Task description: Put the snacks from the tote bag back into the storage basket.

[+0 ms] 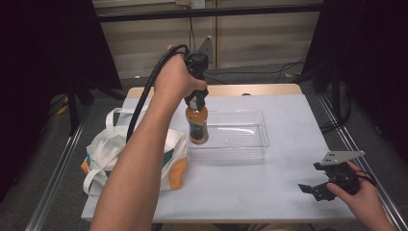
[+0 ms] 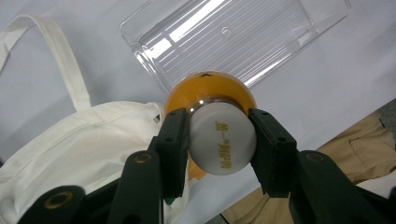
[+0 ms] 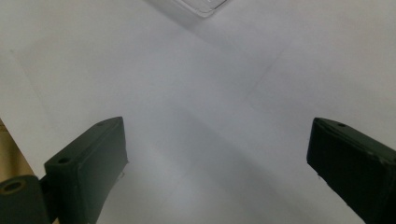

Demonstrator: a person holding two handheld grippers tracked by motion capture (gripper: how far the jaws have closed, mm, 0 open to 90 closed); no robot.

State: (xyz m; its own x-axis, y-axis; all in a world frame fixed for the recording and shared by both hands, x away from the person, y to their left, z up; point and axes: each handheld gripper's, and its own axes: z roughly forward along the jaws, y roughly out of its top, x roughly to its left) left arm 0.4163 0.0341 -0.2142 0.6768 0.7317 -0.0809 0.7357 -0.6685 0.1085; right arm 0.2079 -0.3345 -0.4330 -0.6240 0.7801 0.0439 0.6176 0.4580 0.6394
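My left claw (image 2: 218, 140) pinches the white cap (image 2: 223, 143) of an orange drink bottle (image 1: 197, 126), jaws flat on opposite sides, the bottle hanging upright. In the high view it hovers at the clear plastic tray's (image 1: 250, 139) nine o'clock edge, the white tote bag (image 1: 115, 154) at the bottle's eight o'clock. I judge the step is setting it in the tray: I should carry it toward three o'clock, clear the wall, lower straight, and release only once the base sits flat. My right claw (image 1: 323, 179) rests spread on the surface (image 1: 269, 192) at four o'clock.
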